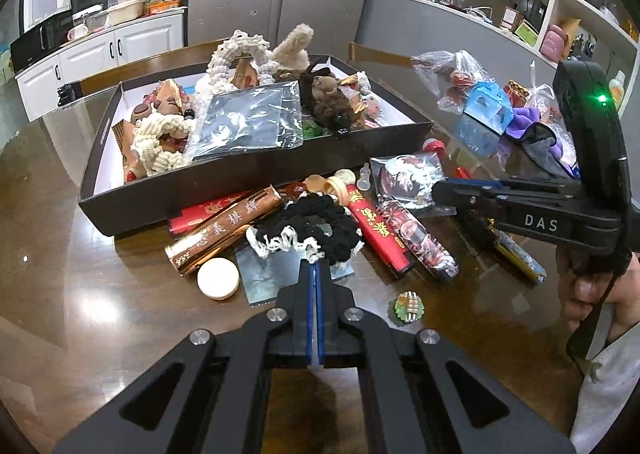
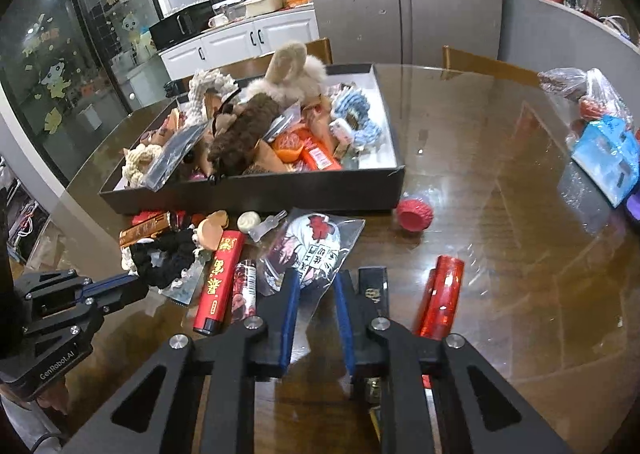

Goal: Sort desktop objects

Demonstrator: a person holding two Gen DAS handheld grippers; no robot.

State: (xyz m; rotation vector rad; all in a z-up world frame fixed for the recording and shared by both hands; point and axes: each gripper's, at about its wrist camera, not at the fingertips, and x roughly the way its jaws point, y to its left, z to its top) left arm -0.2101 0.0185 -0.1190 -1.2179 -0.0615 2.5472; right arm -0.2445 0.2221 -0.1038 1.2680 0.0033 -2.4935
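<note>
A black crocheted scrunchie (image 1: 316, 223) with white lace trim lies in the pile in front of the black box (image 1: 256, 177). My left gripper (image 1: 315, 264) is shut on the scrunchie's near edge; the right wrist view shows it at the left (image 2: 134, 280). A clear packet with a round printed badge (image 2: 316, 248) lies beside a red printed tube (image 2: 220, 274). My right gripper (image 2: 316, 278) has its blue pads pressed on the packet's near end. From the left wrist view its tip (image 1: 436, 189) sits on that packet (image 1: 408, 177).
The box holds plush toys, knitted rings and packets. A copper tube (image 1: 224, 232), white disc (image 1: 218, 278) and green sweet (image 1: 409, 304) lie near the left gripper. A red ball (image 2: 414, 213), shiny red tube (image 2: 440, 300) and blue packet (image 2: 608, 161) lie to the right.
</note>
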